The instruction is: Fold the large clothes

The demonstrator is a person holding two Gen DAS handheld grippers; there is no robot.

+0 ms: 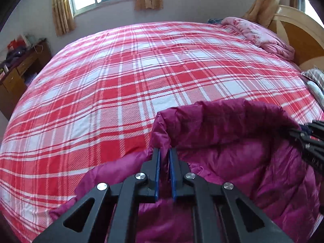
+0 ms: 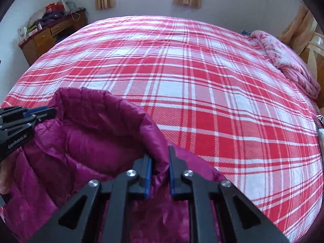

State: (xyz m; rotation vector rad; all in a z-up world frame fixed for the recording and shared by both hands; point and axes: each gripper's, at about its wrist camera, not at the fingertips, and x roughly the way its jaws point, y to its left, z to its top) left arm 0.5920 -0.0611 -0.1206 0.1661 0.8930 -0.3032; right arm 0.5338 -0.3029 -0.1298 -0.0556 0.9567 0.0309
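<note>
Pinching at two spots now: the left gripper has its blue pads closed tight on the raised edge of the magenta puffer jacket, and the right gripper is clamped on the same edge further along, with a thicker fold of fabric bunched between its jaws. That jacket sits at the near side of the bed, on the red-and-white plaid sheet, its gripped edge lifted into a curved wall while the rest sags back toward the person.

What a soft customer this looks. Quilted, puffy, with a shiny shell, so I'd judge it light but bulky and on the slippery side; it will droop wherever it isn't supported and spring back where it is squashed. A hem or seam line seems the sensible place to hold, where the layers are firmer, and both grippers appear to be on just such an edge. Held well apart like this, the span between them stays fairly taut. Thin pinches of slick fabric could slide out, so a deep bite matters.
</note>
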